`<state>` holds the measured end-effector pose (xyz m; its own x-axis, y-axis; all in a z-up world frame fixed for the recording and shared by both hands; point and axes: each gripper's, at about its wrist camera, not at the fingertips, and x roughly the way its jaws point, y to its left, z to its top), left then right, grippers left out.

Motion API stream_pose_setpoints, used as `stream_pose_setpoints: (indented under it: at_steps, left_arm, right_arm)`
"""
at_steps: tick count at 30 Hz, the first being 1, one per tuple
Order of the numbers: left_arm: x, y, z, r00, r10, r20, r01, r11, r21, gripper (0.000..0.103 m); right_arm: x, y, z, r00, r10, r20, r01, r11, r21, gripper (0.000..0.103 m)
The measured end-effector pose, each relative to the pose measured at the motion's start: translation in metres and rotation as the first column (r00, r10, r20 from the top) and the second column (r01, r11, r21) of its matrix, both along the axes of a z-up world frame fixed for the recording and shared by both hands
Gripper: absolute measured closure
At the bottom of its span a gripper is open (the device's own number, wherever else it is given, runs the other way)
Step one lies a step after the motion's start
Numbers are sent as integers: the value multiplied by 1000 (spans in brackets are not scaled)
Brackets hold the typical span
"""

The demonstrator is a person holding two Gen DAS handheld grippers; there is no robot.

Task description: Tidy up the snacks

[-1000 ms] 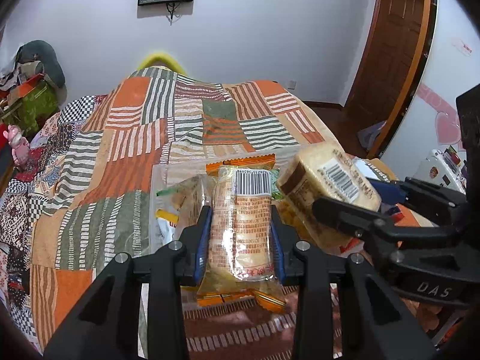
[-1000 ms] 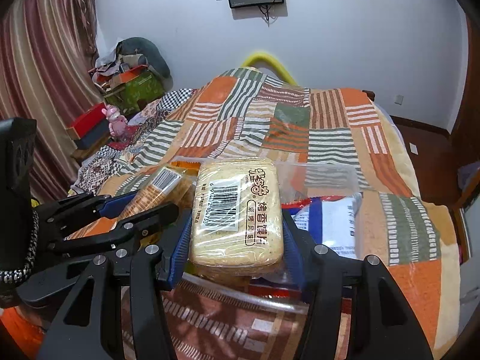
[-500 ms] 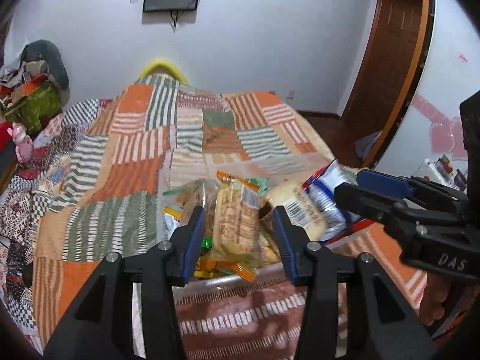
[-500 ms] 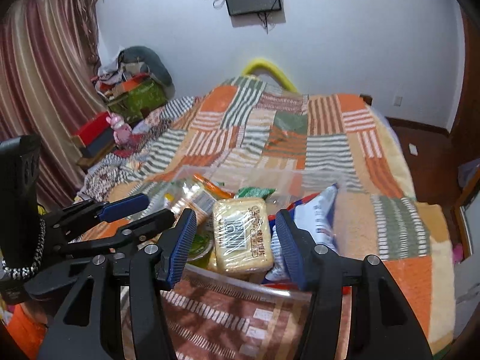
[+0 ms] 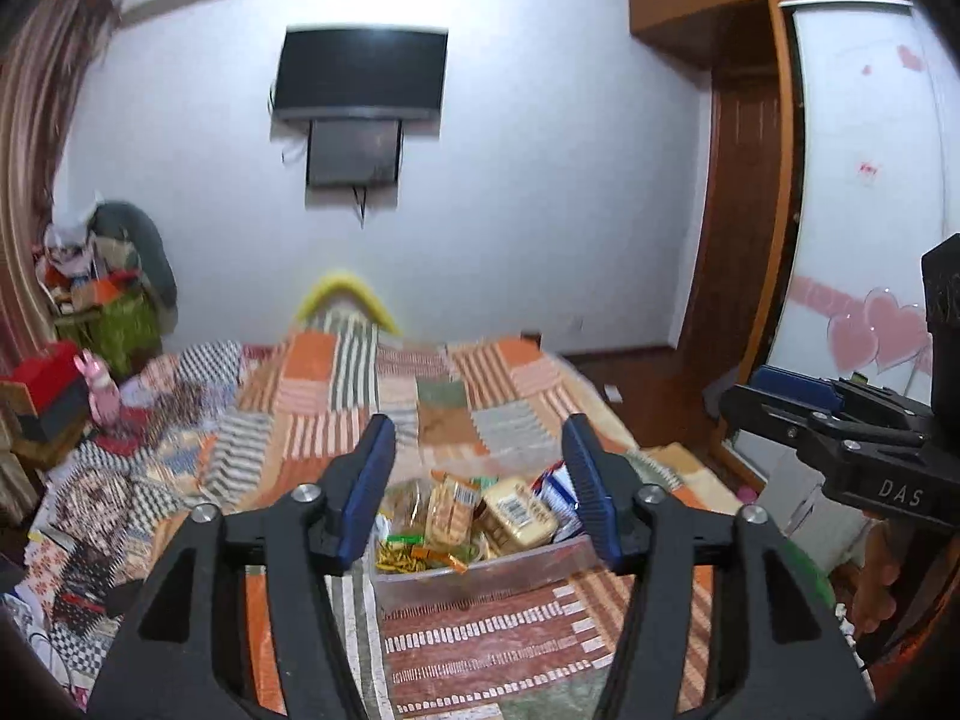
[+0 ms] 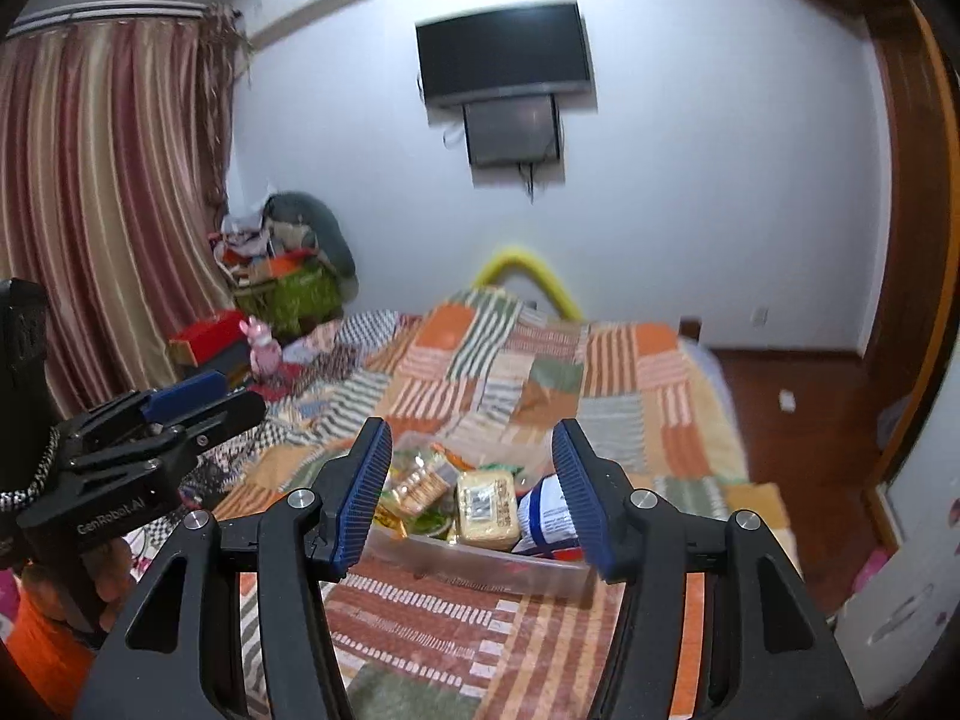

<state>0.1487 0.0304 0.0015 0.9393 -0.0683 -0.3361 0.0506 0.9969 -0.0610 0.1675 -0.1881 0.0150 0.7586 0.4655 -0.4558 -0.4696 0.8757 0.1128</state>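
A: What did the left wrist view show?

B: The left gripper [image 5: 480, 489] had its blue fingers [image 5: 366, 492] spread wide, holding nothing. Between and beyond them, a clear snack box [image 5: 480, 579] sat on the patchwork bed [image 5: 336, 420], filled with wrapped snacks [image 5: 480, 516]. The right gripper [image 5: 798, 396] appeared far to the right of the fingers.

A: And the right wrist view?

B: The right gripper's fingers [image 6: 576, 498] were also wide apart and empty. The box [image 6: 480, 567] lay just beyond them, a barcoded bread packet [image 6: 487, 507] upright in the middle, a blue-and-white bag [image 6: 549, 519] near the right finger.
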Motion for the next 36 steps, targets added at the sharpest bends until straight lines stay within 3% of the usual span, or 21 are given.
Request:
stream_pose_setpoints:
  at_steps: [8, 15, 19, 22, 36]
  left_arm:
    - [-49, -15, 23, 994, 31, 103, -34, 999, 21, 27]
    - [-70, -21, 27, 988, 58, 140, -64, 997, 40, 3]
    - [-78, -24, 26, 986, 57, 155, -65, 997, 51, 1]
    - [-82, -26, 26, 985, 53, 163, -63, 996, 61, 0]
    - [-89, -30, 25, 984, 48, 174, -58, 997, 51, 0]
  right_arm:
    - [-38, -3, 17, 994, -16, 109, 13, 999, 33, 38]
    - [-45, 1, 14, 991, -36, 133, 31, 999, 44, 19]
    - [-50, 1, 14, 988, -53, 146, 47, 998, 45, 12]
    - [-53, 0, 15, 984, -71, 161, 63, 997, 49, 0]
    - [-65, -4, 9, 979, -95, 179, 87, 995, 50, 0]
